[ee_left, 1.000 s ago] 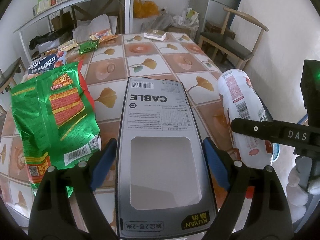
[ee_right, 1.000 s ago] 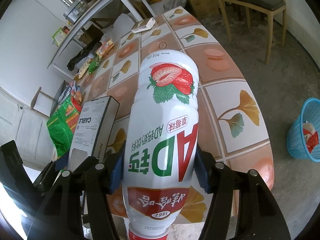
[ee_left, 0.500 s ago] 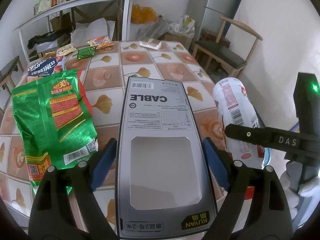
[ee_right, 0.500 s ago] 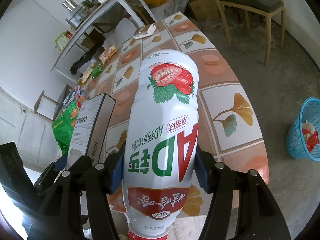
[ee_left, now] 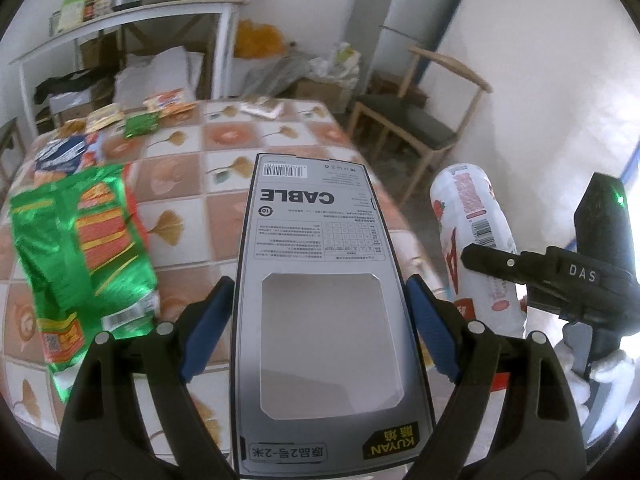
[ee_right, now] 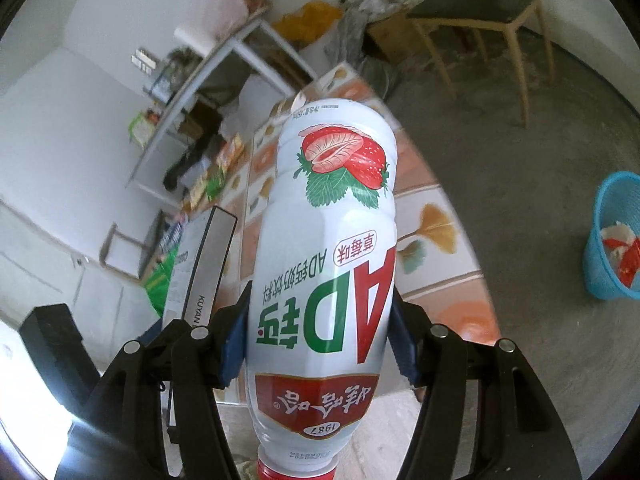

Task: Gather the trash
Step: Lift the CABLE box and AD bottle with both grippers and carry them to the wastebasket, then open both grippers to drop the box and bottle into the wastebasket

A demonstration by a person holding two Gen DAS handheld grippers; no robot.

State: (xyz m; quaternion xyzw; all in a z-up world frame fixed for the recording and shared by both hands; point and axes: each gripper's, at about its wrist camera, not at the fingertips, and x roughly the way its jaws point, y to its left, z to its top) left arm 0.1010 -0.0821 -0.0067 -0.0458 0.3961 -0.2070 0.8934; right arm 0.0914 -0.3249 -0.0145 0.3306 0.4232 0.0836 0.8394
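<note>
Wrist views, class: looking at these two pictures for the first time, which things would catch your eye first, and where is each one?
A white strawberry-drink bottle fills the middle of the right wrist view, clamped between the right gripper's jaws. In the left wrist view a grey cable box sits just as large in the left gripper. Next come the shiny green snack bag on the tiled table and the blue basket on the floor at right.
</note>
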